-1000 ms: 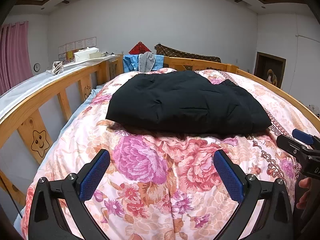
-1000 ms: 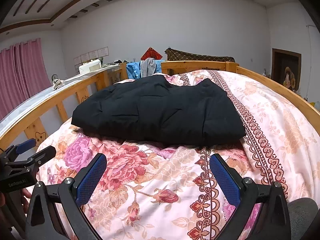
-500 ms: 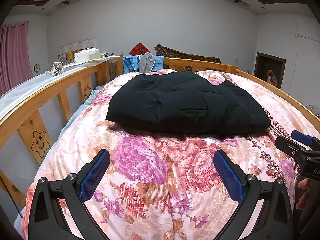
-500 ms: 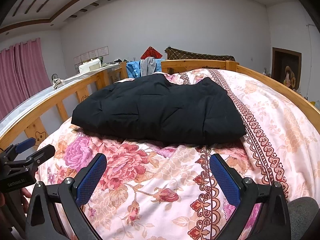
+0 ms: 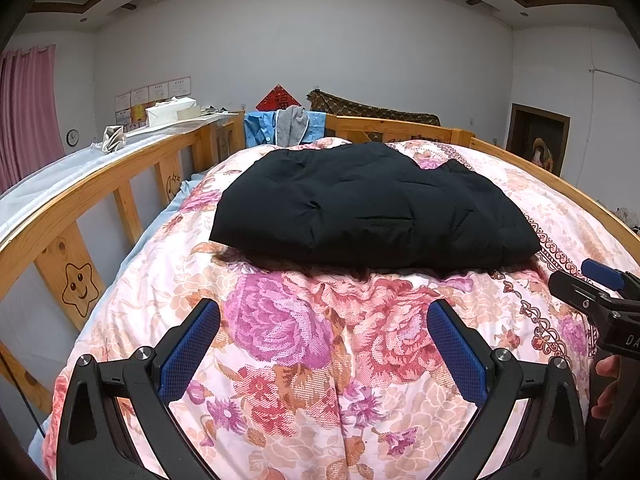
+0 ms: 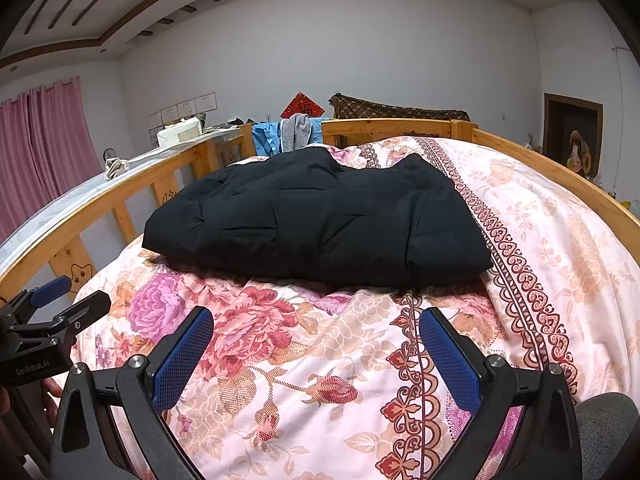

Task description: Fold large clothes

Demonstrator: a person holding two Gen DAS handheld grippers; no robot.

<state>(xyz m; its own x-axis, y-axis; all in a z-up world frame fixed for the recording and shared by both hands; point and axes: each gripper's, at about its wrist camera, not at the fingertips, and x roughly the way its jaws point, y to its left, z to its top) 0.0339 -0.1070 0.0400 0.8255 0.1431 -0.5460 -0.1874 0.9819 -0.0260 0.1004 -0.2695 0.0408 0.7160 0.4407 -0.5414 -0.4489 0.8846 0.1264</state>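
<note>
Black jacket [image 5: 372, 204] lies folded at twelve o'clock on the floral quilt [image 5: 304, 340], nothing between it and either gripper. Left gripper [image 5: 323, 344] spread wide, holding nothing; right gripper [image 6: 316, 344] likewise released. Wooden rail [image 5: 80, 196] runs at nine o'clock, blue shirt [image 5: 260, 130] draped beyond. Left view catches the star carving [image 5: 80, 288]; right view shows the quilt's heart-patterned border [image 6: 516, 264] more fully.
</note>
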